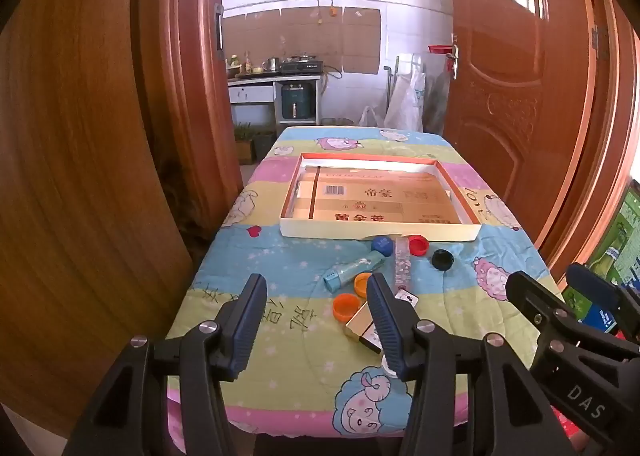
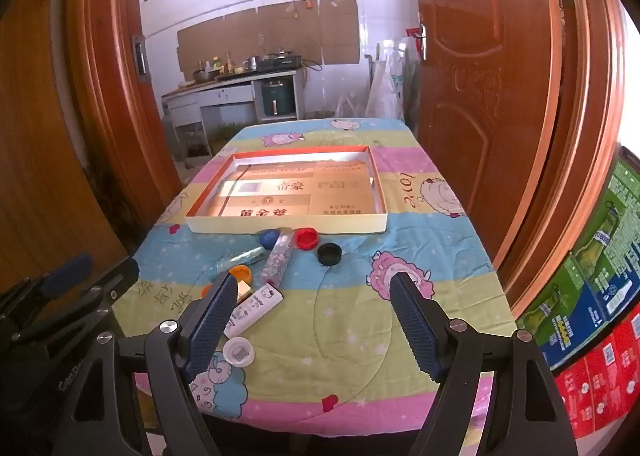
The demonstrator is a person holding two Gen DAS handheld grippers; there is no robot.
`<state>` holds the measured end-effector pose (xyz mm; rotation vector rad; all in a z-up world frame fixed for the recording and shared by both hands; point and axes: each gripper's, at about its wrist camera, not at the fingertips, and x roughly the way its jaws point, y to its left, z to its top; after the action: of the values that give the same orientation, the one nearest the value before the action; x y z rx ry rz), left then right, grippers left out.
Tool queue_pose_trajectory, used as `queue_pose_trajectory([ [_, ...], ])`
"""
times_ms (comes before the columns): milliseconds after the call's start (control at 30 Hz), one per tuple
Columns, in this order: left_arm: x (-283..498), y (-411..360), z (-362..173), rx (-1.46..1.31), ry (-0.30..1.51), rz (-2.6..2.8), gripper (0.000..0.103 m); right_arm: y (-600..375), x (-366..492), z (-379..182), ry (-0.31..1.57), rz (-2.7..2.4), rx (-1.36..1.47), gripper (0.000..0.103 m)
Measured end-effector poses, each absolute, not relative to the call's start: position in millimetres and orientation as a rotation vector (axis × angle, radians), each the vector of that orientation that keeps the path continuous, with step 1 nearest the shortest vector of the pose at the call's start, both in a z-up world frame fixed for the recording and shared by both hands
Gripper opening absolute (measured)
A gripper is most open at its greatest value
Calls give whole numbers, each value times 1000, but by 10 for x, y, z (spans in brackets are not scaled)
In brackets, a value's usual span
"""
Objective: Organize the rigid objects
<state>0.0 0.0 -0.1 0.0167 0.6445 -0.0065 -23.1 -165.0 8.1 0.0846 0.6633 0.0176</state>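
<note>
The rigid objects are seen scattered on the quilt-covered table, in front of a shallow white tray that lies at mid-table. Just before the tray's near wall a blue cap, a red cap and a black cap are found, the black one set a little apart to the right. A clear patterned tube is laid between the blue and red caps, and a pale blue-green tube lies slanted to its left. Nearer the front edge, two orange caps, a gold box, a white cartoon-printed case and a white cap are grouped.

The left gripper is held above the table's near edge, angled downward, with its jaws parted and nothing between them; the gold box and the white case are partly hidden behind its right finger. The right gripper is likewise pitched downward, its jaws spread wide and empty over bare quilt, the white case and an orange cap being partly covered by its left finger.

Beyond the table an open wooden door is seen, with a kitchen counter behind it, and printed cartons are stacked to the right.
</note>
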Motion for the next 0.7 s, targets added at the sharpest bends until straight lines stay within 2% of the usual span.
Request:
queue_pose_trajectory([
  [700, -24, -99, -37, 27, 652, -27, 53, -1654, -223, 65, 675, 21, 88, 80],
])
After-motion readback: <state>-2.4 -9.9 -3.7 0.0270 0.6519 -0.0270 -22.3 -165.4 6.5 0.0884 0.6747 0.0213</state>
